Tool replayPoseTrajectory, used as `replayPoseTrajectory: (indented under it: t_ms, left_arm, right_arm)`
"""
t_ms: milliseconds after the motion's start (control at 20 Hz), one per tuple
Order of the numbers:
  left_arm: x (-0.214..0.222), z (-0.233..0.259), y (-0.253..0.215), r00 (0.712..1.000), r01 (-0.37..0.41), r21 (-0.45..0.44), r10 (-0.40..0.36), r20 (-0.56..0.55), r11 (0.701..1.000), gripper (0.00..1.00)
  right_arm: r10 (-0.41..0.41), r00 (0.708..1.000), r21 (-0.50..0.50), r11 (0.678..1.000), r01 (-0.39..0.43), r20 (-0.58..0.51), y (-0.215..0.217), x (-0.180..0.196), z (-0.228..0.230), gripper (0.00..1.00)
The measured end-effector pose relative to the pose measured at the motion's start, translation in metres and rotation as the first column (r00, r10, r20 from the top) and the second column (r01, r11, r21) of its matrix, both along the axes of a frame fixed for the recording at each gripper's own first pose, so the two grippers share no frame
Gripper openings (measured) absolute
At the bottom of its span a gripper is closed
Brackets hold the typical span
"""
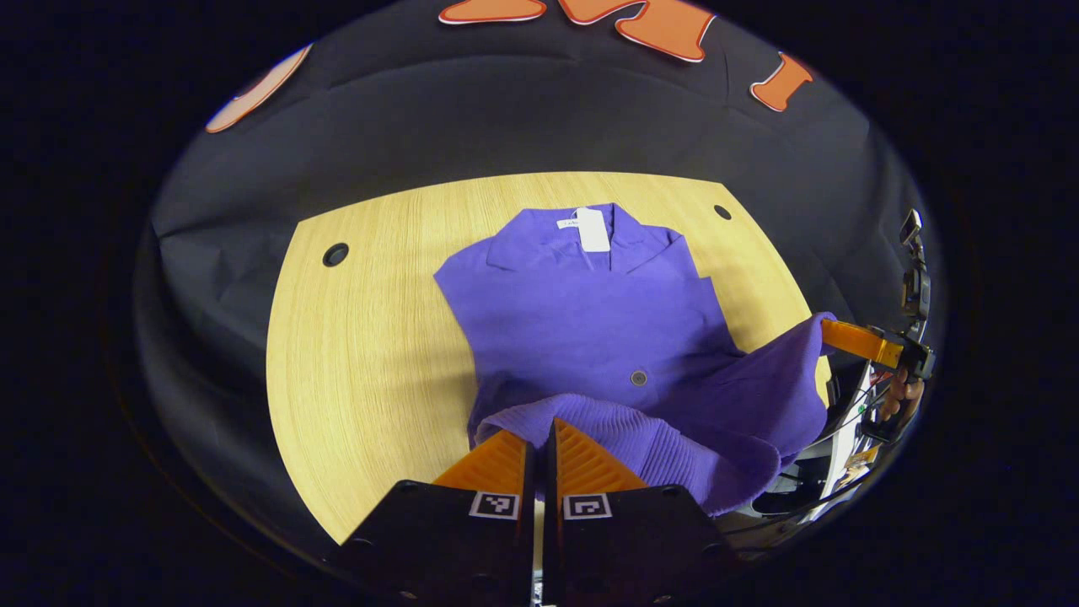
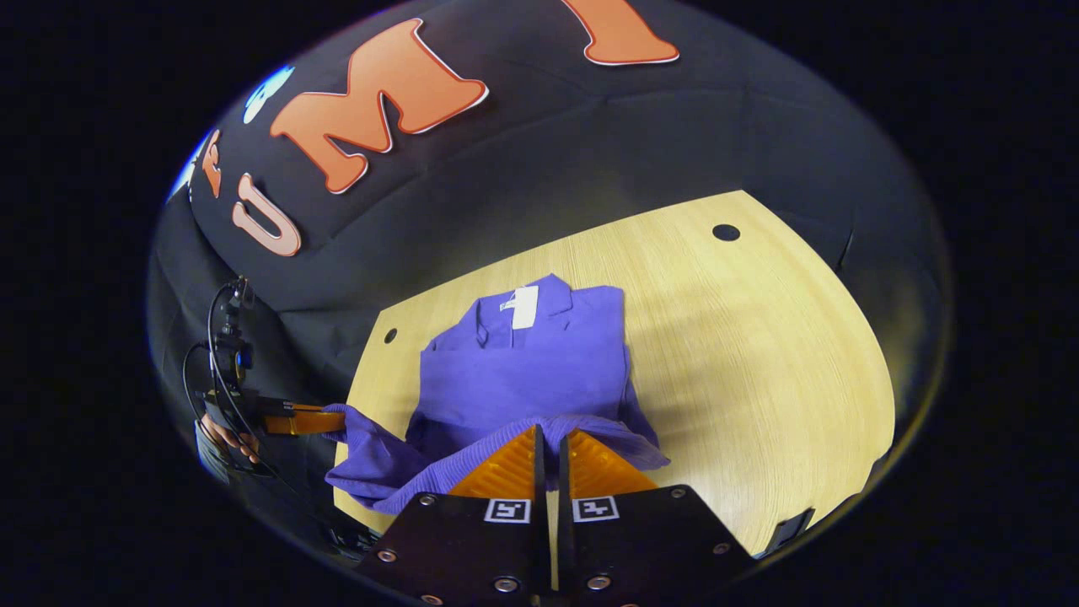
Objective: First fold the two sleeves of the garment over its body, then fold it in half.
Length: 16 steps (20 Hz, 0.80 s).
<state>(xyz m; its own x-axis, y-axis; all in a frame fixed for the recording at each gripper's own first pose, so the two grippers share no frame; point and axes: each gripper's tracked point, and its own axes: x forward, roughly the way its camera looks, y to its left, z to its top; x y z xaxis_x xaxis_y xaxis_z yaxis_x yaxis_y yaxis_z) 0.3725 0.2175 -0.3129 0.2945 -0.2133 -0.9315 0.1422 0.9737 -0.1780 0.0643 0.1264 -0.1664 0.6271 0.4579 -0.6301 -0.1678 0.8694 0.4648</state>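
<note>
A purple garment [image 1: 582,312] lies on the wooden table [image 1: 371,337], its collar and white tag [image 1: 593,229] at the far end. Both sleeves lie tucked in over the body. My left gripper [image 1: 541,426] is shut on the ribbed hem [image 1: 641,447], which is lifted off the table. The right gripper [image 1: 830,333] pinches the hem's other corner at the far right. In the right gripper view, the right gripper [image 2: 550,432] is shut on the raised hem [image 2: 590,434] of the garment [image 2: 523,371]. The left gripper [image 2: 333,419] holds the opposite corner at the left.
The table has round cable holes [image 1: 335,254] [image 1: 722,212] near its far corners, seen again as holes [image 2: 726,232] [image 2: 390,335]. Bare wood [image 2: 759,362] lies on both sides of the garment. A hand [image 2: 223,438] and cables [image 2: 215,337] show behind the left gripper.
</note>
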Motion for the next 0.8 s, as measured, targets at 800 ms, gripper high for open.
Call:
replayPoseTrajectory:
  t_ms: [800]
  left_arm:
    - [0.141, 0.000, 0.038, 0.994, -0.020, 0.080, 0.011, 0.111, 0.997, 0.05]
  right_arm:
    - [0.033, 0.999, -0.098, 0.995, -0.031, 0.019, 0.002, 0.096, 0.002, 0.04]
